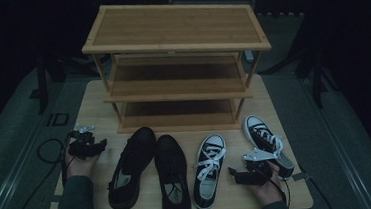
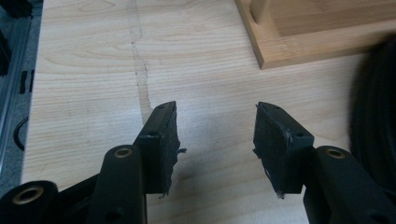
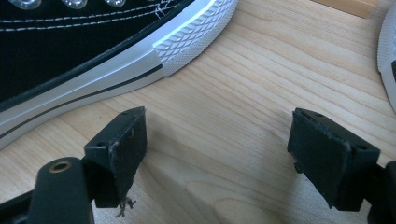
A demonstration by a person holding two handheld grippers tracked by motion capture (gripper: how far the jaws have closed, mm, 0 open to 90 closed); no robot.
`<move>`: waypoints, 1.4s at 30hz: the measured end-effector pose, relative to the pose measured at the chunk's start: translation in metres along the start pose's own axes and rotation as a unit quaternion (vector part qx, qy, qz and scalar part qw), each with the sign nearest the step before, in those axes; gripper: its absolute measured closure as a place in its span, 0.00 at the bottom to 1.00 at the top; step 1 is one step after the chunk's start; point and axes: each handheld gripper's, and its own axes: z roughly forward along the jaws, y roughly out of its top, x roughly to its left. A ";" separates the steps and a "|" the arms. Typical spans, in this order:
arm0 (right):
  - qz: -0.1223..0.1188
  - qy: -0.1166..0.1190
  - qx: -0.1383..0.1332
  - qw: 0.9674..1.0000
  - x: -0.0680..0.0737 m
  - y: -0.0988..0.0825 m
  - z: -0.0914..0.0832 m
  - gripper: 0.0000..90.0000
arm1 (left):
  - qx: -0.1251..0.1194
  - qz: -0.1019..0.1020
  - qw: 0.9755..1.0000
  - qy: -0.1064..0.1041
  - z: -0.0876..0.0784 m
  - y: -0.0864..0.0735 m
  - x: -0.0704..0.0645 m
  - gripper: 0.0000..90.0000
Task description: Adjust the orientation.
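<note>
While both tongs are hovering released over desk [image 1: 98, 99], nothing is being gripped — left tongs [image 1: 101, 143] beside black leather shoe [image 1: 130, 166], right tongs [image 1: 233, 174] between sneakers [image 1: 209, 170]. Likely step: shelving shoes on rack [image 1: 176, 45]; next, closing onto shoe.

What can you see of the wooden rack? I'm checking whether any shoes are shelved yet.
The rack is light wood, like bamboo, with three slatted, framed tiers on thin corner posts. It stands upright at the far side of the table, open side toward the person. All three tiers look bare, though the lower two are shadowed. Four shoes lie on the table in front of it; none appears to touch it.
</note>
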 end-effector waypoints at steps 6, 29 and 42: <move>0.000 0.000 0.000 1.000 0.000 0.000 0.000 0.22 | 0.005 0.010 1.000 -0.021 -0.013 0.000 0.002 0.53; 0.003 -0.002 0.000 1.000 0.001 0.000 0.000 0.22 | -0.035 0.035 0.994 -0.092 -0.058 0.007 -0.011 0.54; 0.003 -0.002 0.000 1.000 0.001 0.000 0.000 0.22 | -0.027 0.052 0.993 -0.106 -0.072 0.012 -0.022 0.54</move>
